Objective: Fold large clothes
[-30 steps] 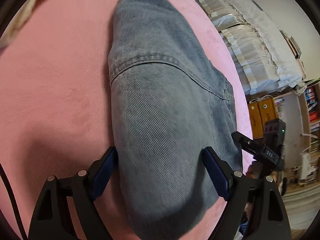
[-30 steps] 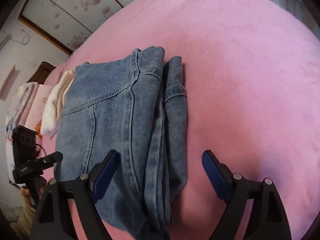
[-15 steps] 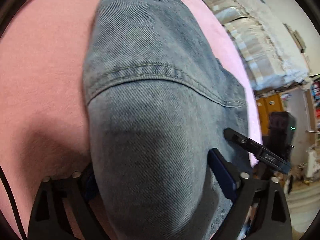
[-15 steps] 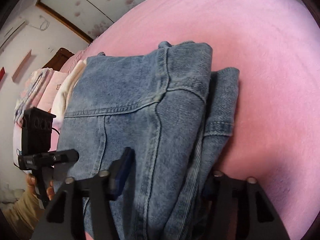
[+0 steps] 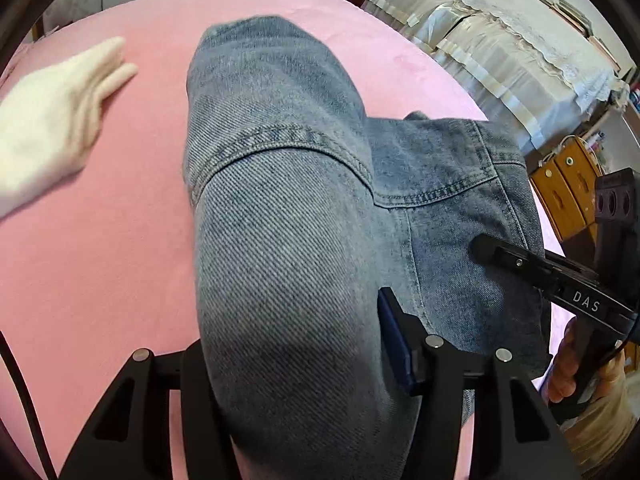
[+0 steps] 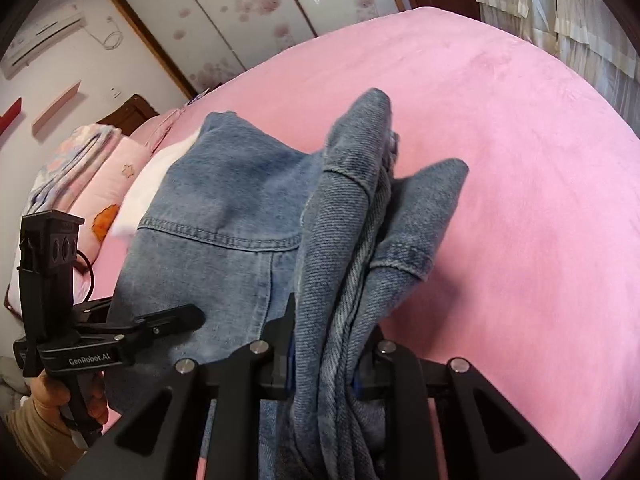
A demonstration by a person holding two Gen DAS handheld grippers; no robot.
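A blue denim garment (image 5: 288, 216) lies folded on the pink bed cover (image 5: 100, 260). My left gripper (image 5: 292, 344) is shut on its near left edge, and thick denim bulges between the jaws. My right gripper (image 6: 332, 364) is shut on the bunched near right edge of the denim garment (image 6: 224, 208), which rises off the bed cover (image 6: 520, 200). The right gripper (image 5: 560, 280) shows at the right of the left wrist view. The left gripper (image 6: 100, 340) shows at the left of the right wrist view.
A white folded cloth (image 5: 48, 128) lies on the bed left of the denim. Pink pillows (image 6: 100, 168) sit at the head of the bed. White covered furniture (image 5: 520, 48) and a wooden cabinet (image 5: 568, 192) stand beyond the bed's right edge.
Both grippers moved onto the denim's near edge and closed on it. The gripped edge has lifted off the bed cover and the cloth bunches in the jaws.
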